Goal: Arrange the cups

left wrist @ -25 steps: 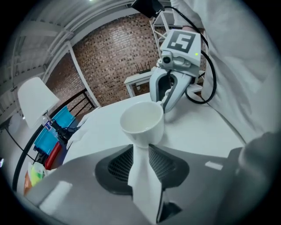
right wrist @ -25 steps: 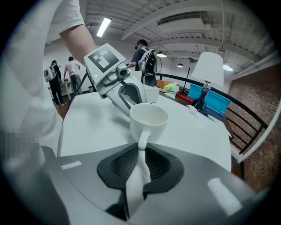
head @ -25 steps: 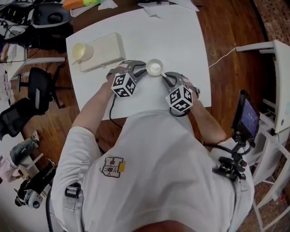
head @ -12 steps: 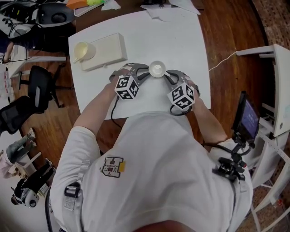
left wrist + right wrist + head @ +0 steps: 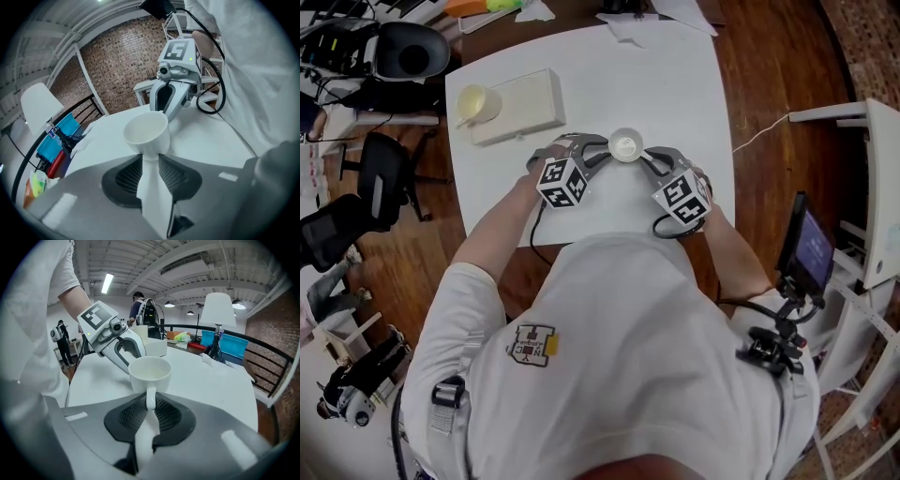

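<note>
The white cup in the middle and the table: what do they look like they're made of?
The cup is probably glazed ceramic, though hard plastic is possible: smooth white, soft sheen, thick wall, moulded loop handle. The table looks like laminate or painted board: flat, matte white, thin edge. Its core cannot be told.

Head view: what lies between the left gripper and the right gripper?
The white cup, shown in the head view: the left gripper grips its body; the right gripper has its handle between jaws that have just been closing.
</note>
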